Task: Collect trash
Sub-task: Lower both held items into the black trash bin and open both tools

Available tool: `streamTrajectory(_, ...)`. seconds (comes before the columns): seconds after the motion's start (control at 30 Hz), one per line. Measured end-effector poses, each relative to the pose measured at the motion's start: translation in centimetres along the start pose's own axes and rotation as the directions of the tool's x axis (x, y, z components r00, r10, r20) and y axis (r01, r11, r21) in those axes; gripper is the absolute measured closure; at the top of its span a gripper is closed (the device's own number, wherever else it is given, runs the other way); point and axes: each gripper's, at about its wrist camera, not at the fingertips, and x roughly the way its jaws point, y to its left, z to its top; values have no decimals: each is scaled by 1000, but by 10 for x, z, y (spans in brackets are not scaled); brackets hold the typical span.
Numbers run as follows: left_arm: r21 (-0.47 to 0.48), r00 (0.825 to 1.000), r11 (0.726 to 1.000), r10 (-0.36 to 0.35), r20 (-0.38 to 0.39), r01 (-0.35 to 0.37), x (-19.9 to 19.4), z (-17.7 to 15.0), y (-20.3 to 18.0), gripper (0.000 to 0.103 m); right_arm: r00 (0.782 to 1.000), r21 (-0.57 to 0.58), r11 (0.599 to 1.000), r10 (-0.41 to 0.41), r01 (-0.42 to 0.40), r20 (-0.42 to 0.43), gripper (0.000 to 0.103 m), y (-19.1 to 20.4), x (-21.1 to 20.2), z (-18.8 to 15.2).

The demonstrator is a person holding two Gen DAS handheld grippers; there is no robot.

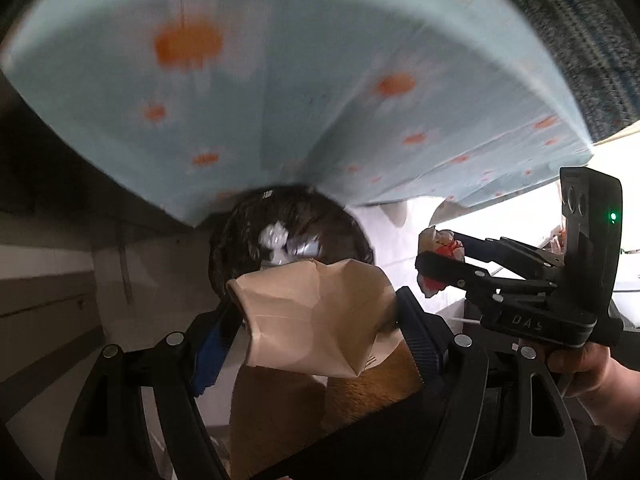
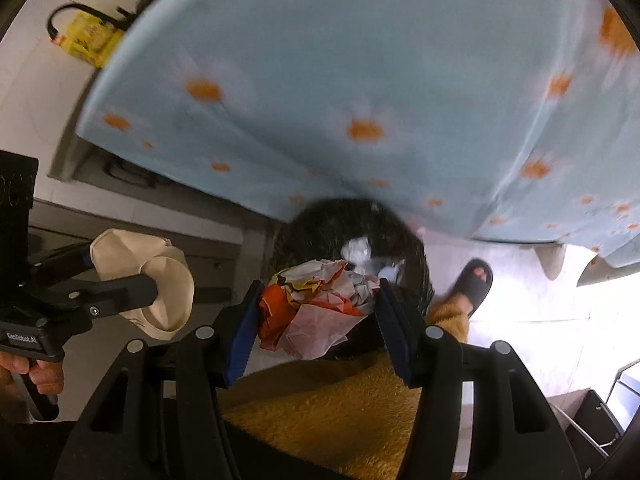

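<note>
Blue-padded jaws of the left gripper (image 1: 316,332) pinch a crushed tan paper cup (image 1: 316,316); the right gripper (image 2: 316,316) clamps a crumpled red-and-white wrapper (image 2: 320,308). Both loads hang just above and short of the black-lined bin (image 2: 352,232), the right nearer its mouth. Beyond, daisy-print blue cloth (image 2: 360,80).

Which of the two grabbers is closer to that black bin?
Right, I'd judge. The right gripper, clamping a crumpled wrapper, sits over the black bin; the left gripper, squeezing a crushed paper cup, appears off to its side.
</note>
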Motion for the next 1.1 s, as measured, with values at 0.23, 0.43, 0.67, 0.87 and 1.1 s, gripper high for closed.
streamTrajectory(0.23, -7, 998, 999, 36, -58, -36, 59, 1, 19, 28, 996, 37, 999, -9, 12, -85, 46, -17, 54, -10)
streamTrajectory(0.43, -19, 992, 996, 83, -93, -85, 100, 0, 38, 28, 993, 117, 993, 6, 8, -118, 46, -39, 87, -10)
streamTrajectory(0.67, -75, 988, 994, 68, -137, -79, 134, -2, 63, 28, 990, 233, 972, 60, -29, -131, 46, -57, 108, -8)
streamTrajectory(0.87, -135, 988, 987, 67, -138, -85, 137, 2, 74, 25, 989, 302, 952, 82, -41, -123, 37, -65, 111, -9)
streamTrajectory(1.1, -160, 990, 984, 55, -129, -76, 130, 5, 78, 9, 990, 338, 938, 108, -73, -86, 20, -67, 98, -7)
